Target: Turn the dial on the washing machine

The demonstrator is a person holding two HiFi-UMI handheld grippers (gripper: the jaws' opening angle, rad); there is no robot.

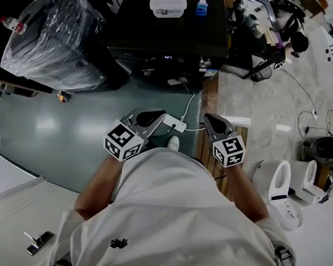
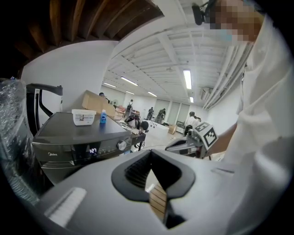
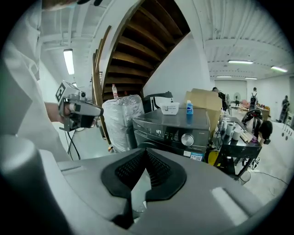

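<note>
The dark washing machine (image 1: pixel 165 30) stands at the far side of the grey floor. Its round silver dial (image 1: pixel 205 62) sits on the front panel, to the right of a lit display. Both gripper views show the dial (image 2: pixel 121 145) (image 3: pixel 187 139) well ahead of the jaws. My left gripper (image 1: pixel 153 115) (image 2: pixel 150 153) and right gripper (image 1: pixel 215 122) (image 3: pixel 146 151) are held close to my body, side by side and far short of the machine. Each has its jaws shut with nothing between them. Each gripper shows in the other's view: right gripper (image 2: pixel 169 148), left gripper (image 3: pixel 98 110).
A white box (image 1: pixel 168 7) and a small blue bottle (image 1: pixel 202 6) rest on the machine's top. A plastic-wrapped appliance (image 1: pixel 55 36) stands to its left, a cluttered table (image 1: pixel 270 29) to its right. A power strip (image 1: pixel 175 123) with cable lies on the floor. Toilets (image 1: pixel 277 181) stand at the right.
</note>
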